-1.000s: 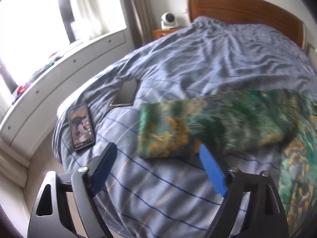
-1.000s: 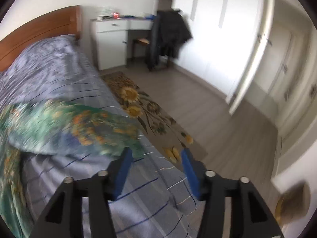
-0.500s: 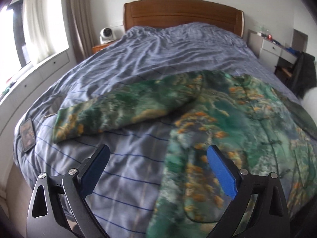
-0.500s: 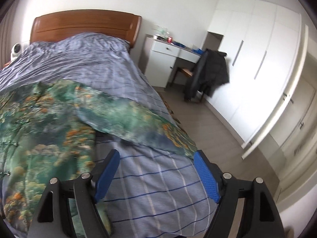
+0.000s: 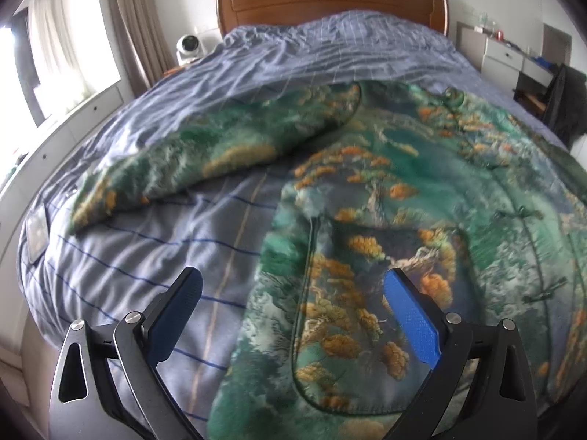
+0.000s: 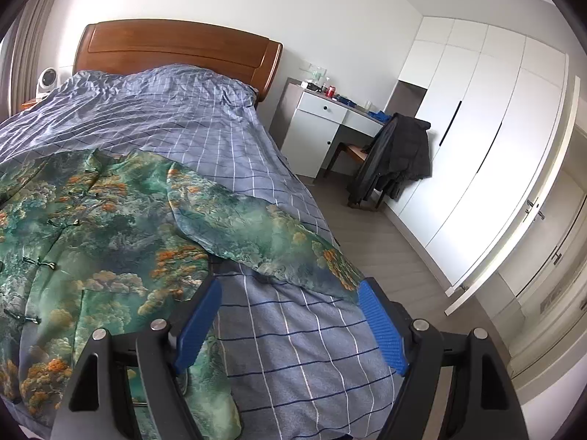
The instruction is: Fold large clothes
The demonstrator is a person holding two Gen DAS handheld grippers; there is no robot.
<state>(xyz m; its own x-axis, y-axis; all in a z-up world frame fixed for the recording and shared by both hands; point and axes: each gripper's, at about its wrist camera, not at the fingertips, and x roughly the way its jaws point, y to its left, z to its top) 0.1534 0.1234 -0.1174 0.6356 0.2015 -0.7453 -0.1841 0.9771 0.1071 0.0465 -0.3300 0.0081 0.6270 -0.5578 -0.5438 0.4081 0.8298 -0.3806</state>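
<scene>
A large green jacket (image 5: 385,190) with orange flower print and knot buttons lies spread face up on the blue checked bed cover (image 5: 146,256). Its left sleeve (image 5: 205,154) stretches out toward the bed's left side. My left gripper (image 5: 291,278) hovers open over the jacket's lower left hem and pocket, nothing between its blue pads. In the right wrist view the jacket (image 6: 91,227) fills the left, and its right sleeve (image 6: 264,234) reaches toward the bed's right edge. My right gripper (image 6: 290,289) is open above bare bed cover just below that sleeve, holding nothing.
A phone (image 5: 36,227) lies near the bed's left edge. A wooden headboard (image 5: 330,0) and a small white device (image 5: 189,46) are at the far end. Right of the bed are a white desk (image 6: 319,117), a chair with a black coat (image 6: 396,154) and white wardrobes (image 6: 477,128).
Both grippers swung inward from the sleeve ends to the jacket's lower corners. The left view turned from the phone side, the right from the floor. Both jaws stand wider than before.
</scene>
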